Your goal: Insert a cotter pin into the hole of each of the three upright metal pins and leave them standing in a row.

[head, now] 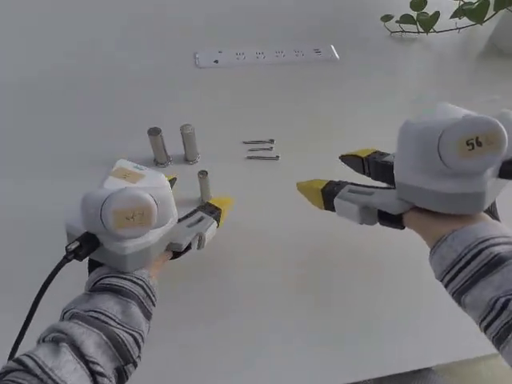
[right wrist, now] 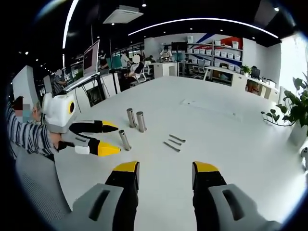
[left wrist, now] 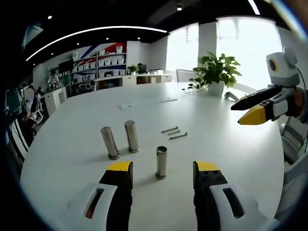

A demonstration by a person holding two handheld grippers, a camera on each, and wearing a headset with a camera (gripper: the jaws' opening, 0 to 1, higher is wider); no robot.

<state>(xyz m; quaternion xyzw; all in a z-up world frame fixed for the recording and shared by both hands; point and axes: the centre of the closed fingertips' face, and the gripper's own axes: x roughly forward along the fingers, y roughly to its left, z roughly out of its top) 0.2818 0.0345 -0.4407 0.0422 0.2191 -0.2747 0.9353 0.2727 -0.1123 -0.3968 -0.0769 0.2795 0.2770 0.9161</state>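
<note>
Left gripper (head: 198, 194) wide open, holding nothing — one metal pin (head: 204, 185) upright between its jaws, two more metal pins (head: 190, 143) just behind. Right gripper (head: 332, 172) open and empty too, near three cotter pins (head: 262, 150) lying flat.

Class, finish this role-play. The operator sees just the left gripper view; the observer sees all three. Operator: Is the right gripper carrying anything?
Observer: No. The right gripper has its jaws open in its own view, nothing between them.
Operator: What is it facing?
Observer: The three cotter pins, lying on the table straight ahead of its gap.
Operator: That pale strip far off?
Observer: A white power strip, seen plainly in the head view.
</note>
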